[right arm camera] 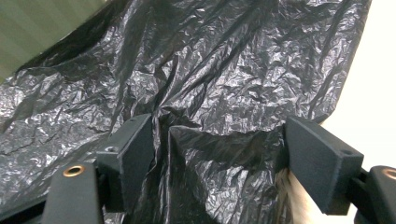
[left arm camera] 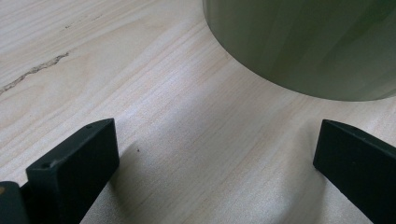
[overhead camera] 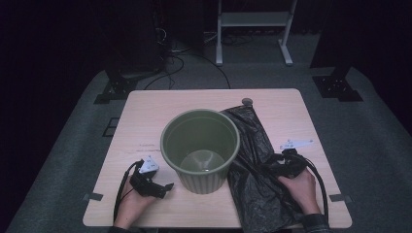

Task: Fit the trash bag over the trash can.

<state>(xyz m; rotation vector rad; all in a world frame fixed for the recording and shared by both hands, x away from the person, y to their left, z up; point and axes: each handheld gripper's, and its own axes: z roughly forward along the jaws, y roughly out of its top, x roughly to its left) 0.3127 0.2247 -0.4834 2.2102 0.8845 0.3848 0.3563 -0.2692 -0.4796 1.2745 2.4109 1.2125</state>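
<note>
The black plastic bag (overhead camera: 252, 165) lies flat and crumpled on the bench (overhead camera: 145, 121), spread to the right of the green bin (overhead camera: 200, 148) and touching that bin's side. Its long axis runs from the far edge of the bench, near a small round object (overhead camera: 247, 101), toward the near edge on the person's side. The bin stands upright and empty at the middle of the bench, with no liner inside it. The right hand-held gripper (overhead camera: 272, 167) is over the near part of the bag and points toward the bin; in the right gripper view its jaws stand apart, with a raised fold of the film (right arm camera: 210, 140) between them but not pinched. The bag therefore lies directly under and ahead of the right hand-held gripper, which is the nearer of the two. The left hand-held gripper (overhead camera: 163, 188) rests low on the bare bench on the opposite side of the bin, well apart from the bag; its jaws stand wide apart and empty, aimed at the bin's lower wall (left arm camera: 303, 46). The coming move probably calls for closing on the fold.
</note>
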